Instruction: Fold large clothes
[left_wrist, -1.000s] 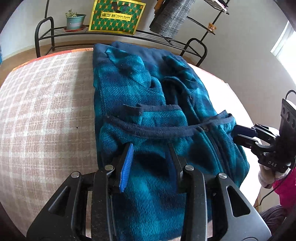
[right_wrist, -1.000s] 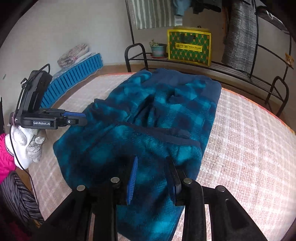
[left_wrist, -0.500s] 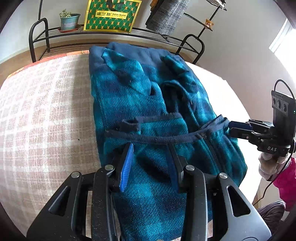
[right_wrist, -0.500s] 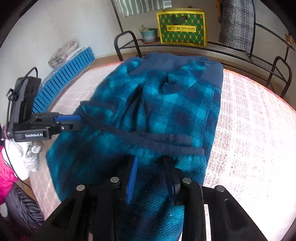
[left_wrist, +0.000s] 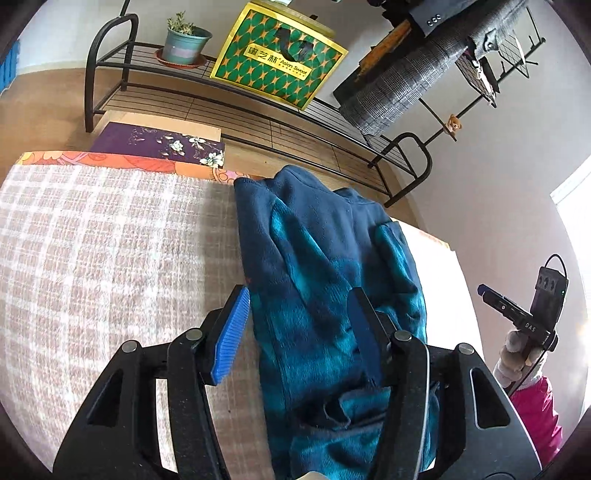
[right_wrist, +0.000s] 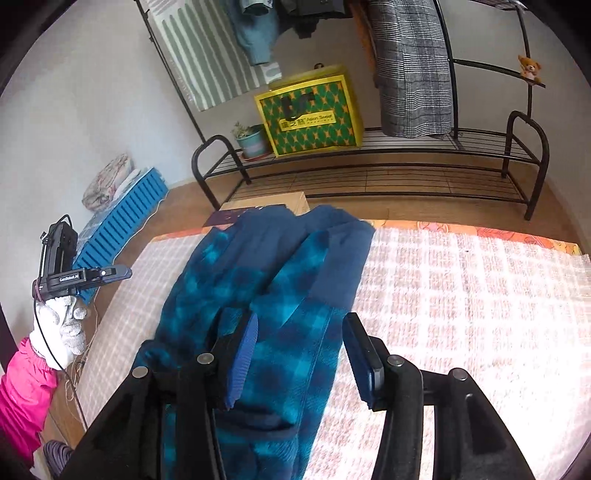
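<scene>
Fold just dropped: both jaws have opened, grasping nothing.
Your left gripper (left_wrist: 299, 328) and right gripper (right_wrist: 301, 350) straddle the fleece jacket (left_wrist: 325, 266) at lower centre; withdrawing carelessly could snag it and undo the fold.

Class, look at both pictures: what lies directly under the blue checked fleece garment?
The fleece garment lies on a pink-and-white checked blanket, which spreads out on either side of it. An orange patterned edge shows beyond the blanket. What is directly beneath the garment is covered.

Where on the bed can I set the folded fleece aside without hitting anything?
Bare checked blanket on the right gripper's side of the teal fleece, out to the orange edge. A narrower strip lies on the left gripper's side. The fleece fills the middle.
</scene>
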